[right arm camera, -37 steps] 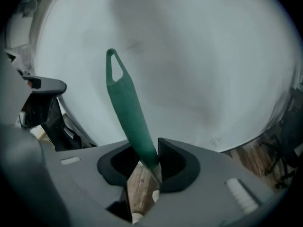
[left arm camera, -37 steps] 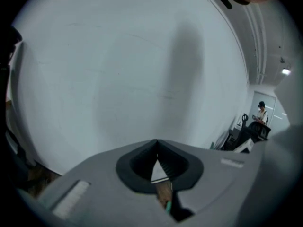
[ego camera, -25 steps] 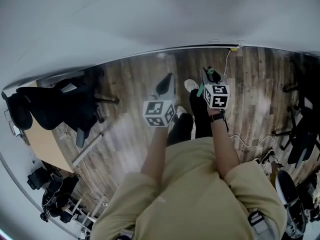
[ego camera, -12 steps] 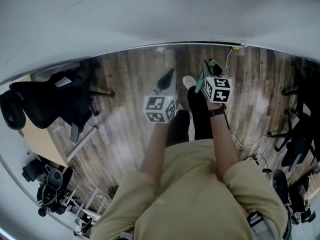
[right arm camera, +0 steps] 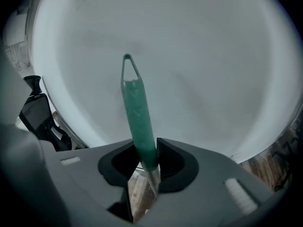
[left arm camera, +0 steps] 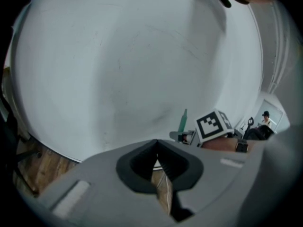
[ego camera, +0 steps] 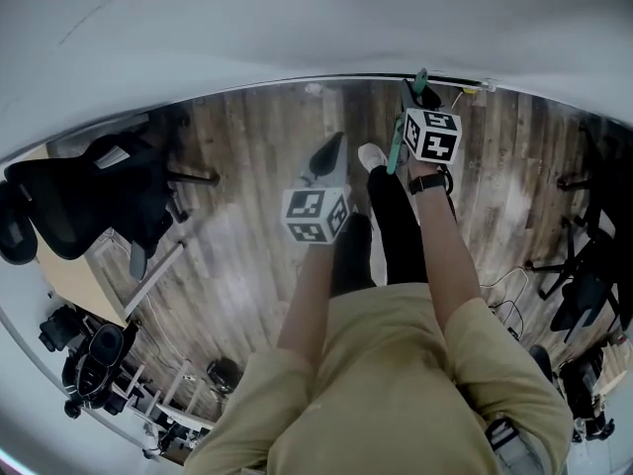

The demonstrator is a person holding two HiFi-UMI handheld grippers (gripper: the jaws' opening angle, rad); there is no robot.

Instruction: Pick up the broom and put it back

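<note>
The broom's green handle stands nearly upright between the jaws of my right gripper, which is shut on it; its hanging loop points at the white wall. In the head view the same handle shows beside the marker cube, and the right gripper is close to the baseboard. The broom's head is hidden. My left gripper hangs lower and to the left over the wood floor. In its own view the left gripper has its jaws together with nothing in them, and the broom handle shows off to the right.
A white wall meets the wood floor just ahead. A black office chair and a desk stand at the left. More chairs and a cable lie at the right. The person's shoe is below the grippers.
My right gripper has carried the broom handle closer to the wall. The left gripper has stayed about where it was in the picture.
</note>
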